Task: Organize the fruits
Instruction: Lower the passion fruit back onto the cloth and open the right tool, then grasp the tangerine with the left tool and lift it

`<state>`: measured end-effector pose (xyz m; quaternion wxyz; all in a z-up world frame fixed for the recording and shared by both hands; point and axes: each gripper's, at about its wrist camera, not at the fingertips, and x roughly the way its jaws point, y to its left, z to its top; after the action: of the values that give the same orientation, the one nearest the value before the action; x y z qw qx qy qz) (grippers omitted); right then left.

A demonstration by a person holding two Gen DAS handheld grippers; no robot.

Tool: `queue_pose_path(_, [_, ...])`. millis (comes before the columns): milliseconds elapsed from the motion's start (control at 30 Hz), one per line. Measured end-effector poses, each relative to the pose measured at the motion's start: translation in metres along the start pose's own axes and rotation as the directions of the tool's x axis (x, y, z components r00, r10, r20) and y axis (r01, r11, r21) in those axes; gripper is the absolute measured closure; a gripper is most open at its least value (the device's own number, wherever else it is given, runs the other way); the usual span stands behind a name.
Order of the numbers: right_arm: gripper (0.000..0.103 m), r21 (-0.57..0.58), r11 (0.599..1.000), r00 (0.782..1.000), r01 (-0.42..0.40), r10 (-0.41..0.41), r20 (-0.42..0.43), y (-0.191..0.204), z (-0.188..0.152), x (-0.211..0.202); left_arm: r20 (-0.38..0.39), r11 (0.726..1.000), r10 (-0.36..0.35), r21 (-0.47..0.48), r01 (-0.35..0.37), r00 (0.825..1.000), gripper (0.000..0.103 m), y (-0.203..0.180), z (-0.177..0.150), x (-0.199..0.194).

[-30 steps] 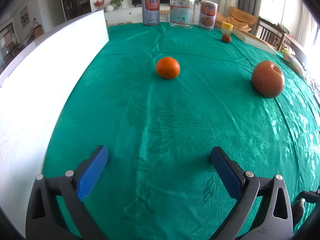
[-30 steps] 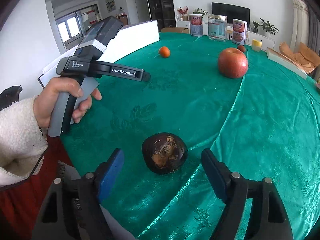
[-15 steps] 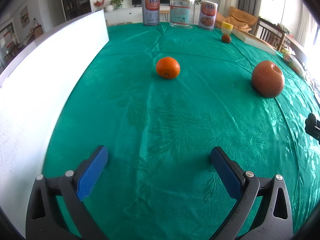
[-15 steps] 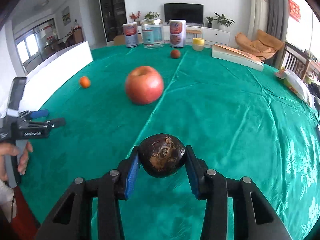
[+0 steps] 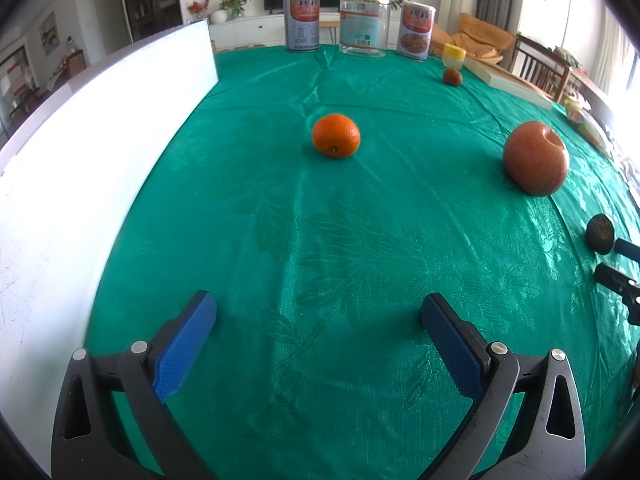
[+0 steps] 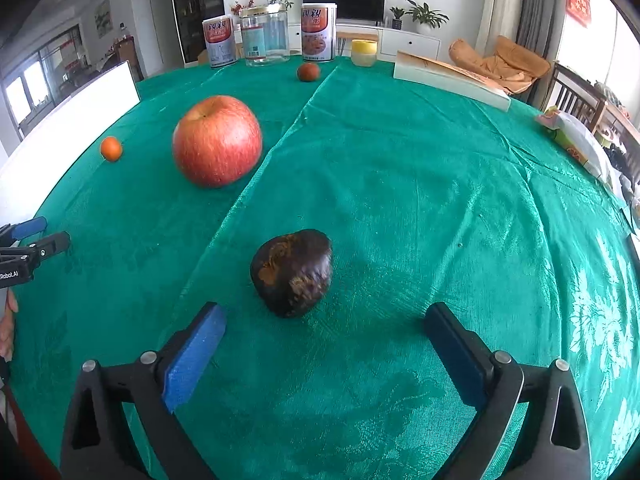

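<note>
My right gripper (image 6: 324,346) sat low over the near edge of the table (image 6: 420,184), its jaws spread wide and holding nothing. Just ahead of them the dark, blotchy fruit (image 6: 292,272) lay free on the green cloth, touching neither pad; I judged it sat there as the near end of a row being built. My left gripper (image 5: 318,338) hovered toward the table's left side, jaws equally apart and empty, aimed at bare cloth, so I took it to be waiting its turn. Further in, the red apple (image 6: 217,141) stood by the cloth's centre crease, well apart from the dark fruit. Beyond it to the left the orange (image 5: 335,135) rested alone, nearer the white board (image 5: 100,128) along the left edge. A small reddish-brown fruit (image 6: 308,72) lay close to the far edge, just before the two tins (image 6: 318,32) and the clear jar (image 6: 267,36). I reckoned the fruits remained scattered, most gathering ahead.
</note>
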<state>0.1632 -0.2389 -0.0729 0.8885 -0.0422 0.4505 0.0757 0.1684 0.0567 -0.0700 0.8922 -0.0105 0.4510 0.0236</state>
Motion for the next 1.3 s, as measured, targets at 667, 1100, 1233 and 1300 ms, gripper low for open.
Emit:
queue_pose_path(667, [0.000,0.012,1.000,1.000,0.007,-0.007,-0.002,-0.003,0.003,0.002,0.000,1.000,0.000,0.001,0.000,1.000,0.001,0.000,0.000,-0.001])
queue_pose_path(1100, [0.000,0.013,1.000,1.000,0.006,-0.006,-0.002,-0.003,0.003,0.002,-0.002,1.000,-0.012,0.007,0.012,1.000,0.001,0.000,0.001,-0.001])
queue_pose_path(1233, [0.000,0.013,1.000,1.000,0.006,-0.006,-0.002,-0.003,0.003,0.002,-0.041,0.996,-0.087,-0.004,0.087,0.995,0.002,0.003,0.027,0.010])
queue_pose_path(1300, [0.000,0.013,1.000,1.000,0.006,-0.006,-0.002,-0.003,0.003,0.003,-0.025,0.994,-0.105,-0.026,0.104,0.994,0.002,0.003,0.050,0.017])
